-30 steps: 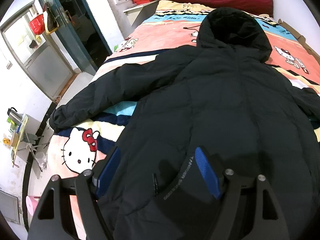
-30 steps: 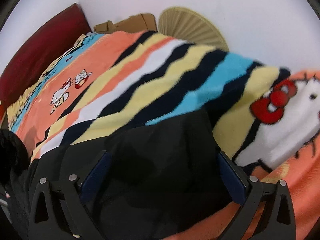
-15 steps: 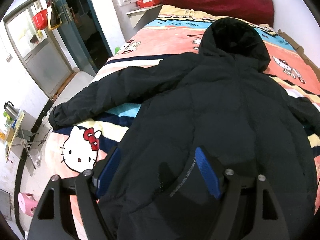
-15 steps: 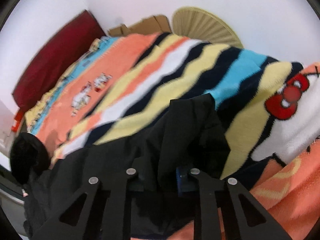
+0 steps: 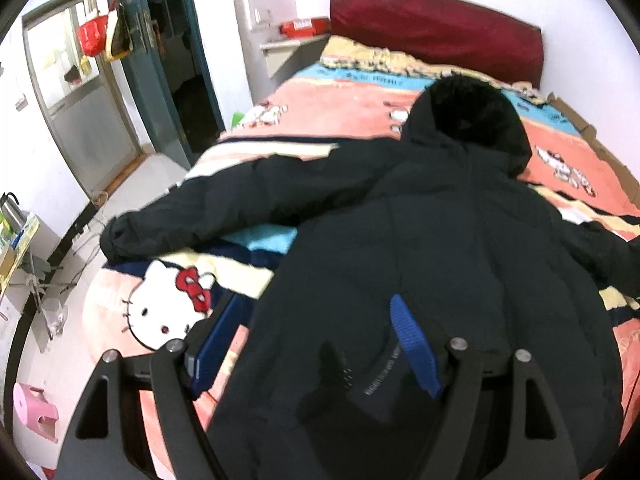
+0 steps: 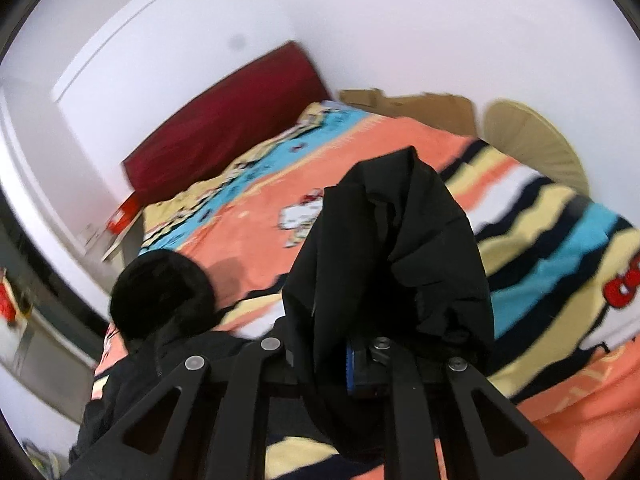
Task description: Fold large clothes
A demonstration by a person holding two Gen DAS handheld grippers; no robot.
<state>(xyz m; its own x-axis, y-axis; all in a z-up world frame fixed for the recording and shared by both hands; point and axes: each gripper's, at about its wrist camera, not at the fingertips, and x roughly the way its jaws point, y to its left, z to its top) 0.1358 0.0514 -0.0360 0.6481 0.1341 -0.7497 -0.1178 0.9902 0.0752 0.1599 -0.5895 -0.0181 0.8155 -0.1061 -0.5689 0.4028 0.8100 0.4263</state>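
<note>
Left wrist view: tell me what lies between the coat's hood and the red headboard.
Only bedspread between the hood and the headboard; nothing else shows there.

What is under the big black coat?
The black hooded coat lies on a striped cartoon-cat blanket covering the bed. The blanket's pattern beneath the coat is hidden.

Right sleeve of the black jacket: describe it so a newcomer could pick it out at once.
Start at the bed under the striped cartoon-cat blanket, where a black hooded puffer jacket lies spread. Its right sleeve is pinched in the right gripper. Unlike the left sleeve, which lies flat, it hangs bunched above the blanket.
</note>
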